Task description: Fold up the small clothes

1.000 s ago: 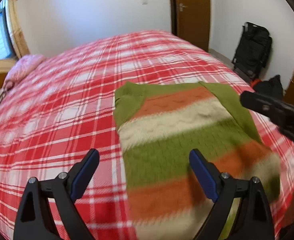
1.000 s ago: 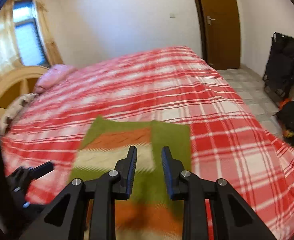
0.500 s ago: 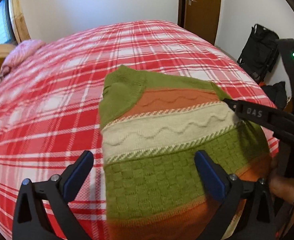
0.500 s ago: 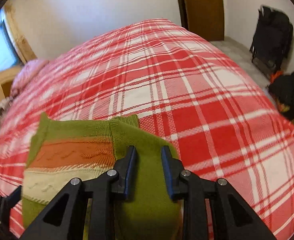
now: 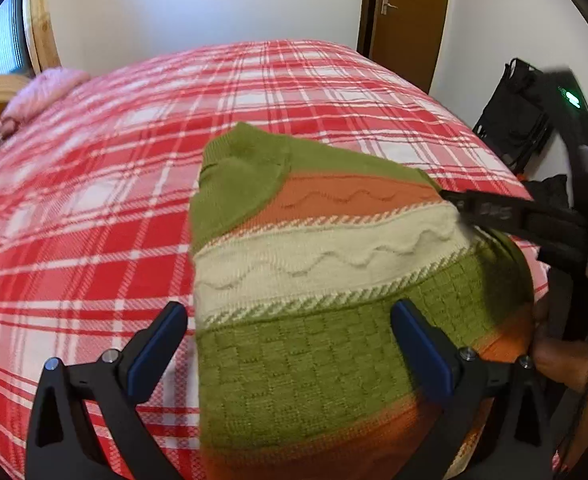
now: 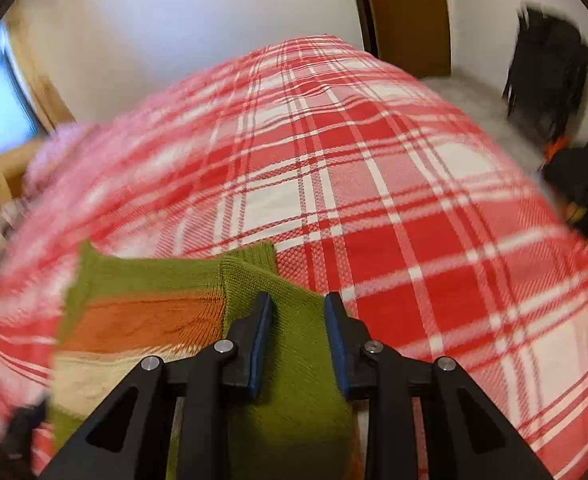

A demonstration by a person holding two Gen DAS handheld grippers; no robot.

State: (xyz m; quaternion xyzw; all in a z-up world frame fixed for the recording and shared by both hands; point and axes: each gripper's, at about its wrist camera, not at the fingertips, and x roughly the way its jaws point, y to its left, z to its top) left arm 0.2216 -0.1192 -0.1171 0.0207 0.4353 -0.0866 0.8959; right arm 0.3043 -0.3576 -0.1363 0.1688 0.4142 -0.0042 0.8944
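Since the earlier frames both tools have come down closer to the striped sweater (image 5: 313,264), which now fills more of each view; the left jaws have just been opening wider, with the sweater's green waffle band lying under the gap, no pad pressing on it

Sweater: knitted, bands of green, orange and cream, lying flat on the red-and-white plaid bedspread (image 5: 94,208) near the bed's near edge. Green sleeve (image 5: 238,184) folded in over the chest on the left side in the left wrist view. Second green sleeve (image 6: 290,344) runs along the sweater's right side, toward the right camera

Left gripper (image 5: 290,348): jaws far apart, blue pads (image 5: 154,352) straddling the sweater's lower green band, one pad over the bedspread just beside the sweater's edge, the other over the knit. Not clamped on anything

Right gripper (image 6: 295,340): jaws narrow but apart, green sleeve seen in the gap between the blue pads. Cannot tell whether the pads pinch the fabric or hover just above it. In the left wrist view its black finger reaches the sweater's right edge at the cream band (image 5: 489,210); a hand (image 5: 561,364) shows lower right, behind that tool

Surroundings: pink pillow (image 5: 42,92) at far left of bed, brown door (image 5: 409,20) in white wall, black bags (image 5: 521,120) on floor at right. Right wrist view is motion-blurred at its left side
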